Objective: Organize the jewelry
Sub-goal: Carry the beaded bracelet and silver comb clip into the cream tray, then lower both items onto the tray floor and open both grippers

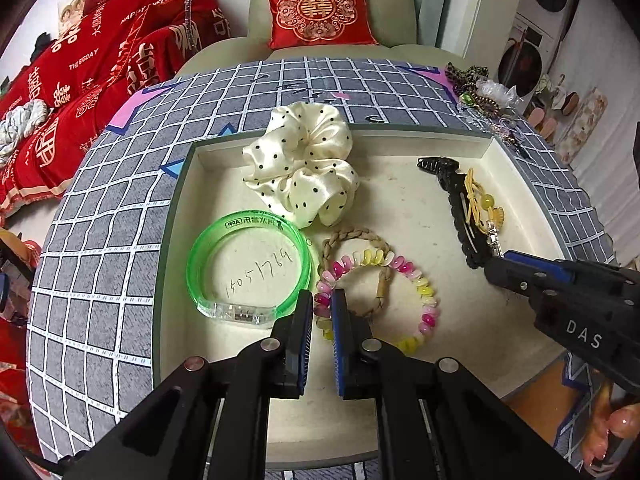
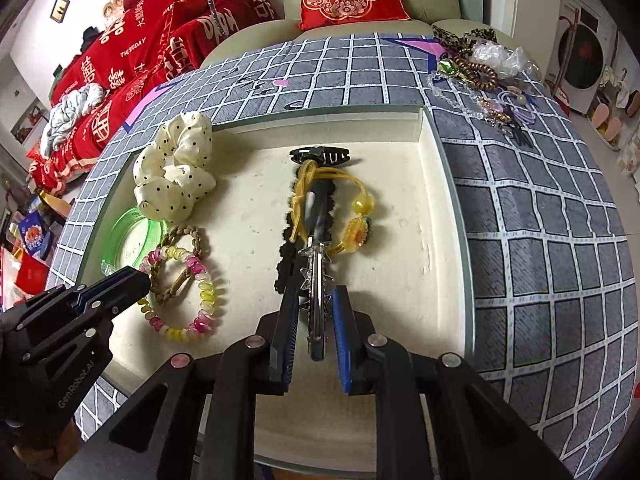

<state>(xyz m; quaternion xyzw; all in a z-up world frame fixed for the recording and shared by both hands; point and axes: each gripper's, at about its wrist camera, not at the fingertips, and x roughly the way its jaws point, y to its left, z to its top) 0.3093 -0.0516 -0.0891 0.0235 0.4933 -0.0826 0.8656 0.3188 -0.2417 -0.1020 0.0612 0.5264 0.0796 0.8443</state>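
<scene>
The left gripper (image 1: 322, 300) pinches the pink-and-yellow coil bracelet (image 1: 400, 280) near the tray's (image 1: 520, 184) front edge and the right gripper (image 2: 316, 300) clamps a silver hair clip (image 2: 316, 320), so lifting could, I judge, drag the braided tie (image 1: 360, 240) or yellow cord (image 2: 320, 176) along

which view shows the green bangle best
The left wrist view. There the green bangle lies whole in the tray, its full ring, printed band and clear segment visible. In the right wrist view only part of it shows, behind the scrunchie and the left claw.
</scene>
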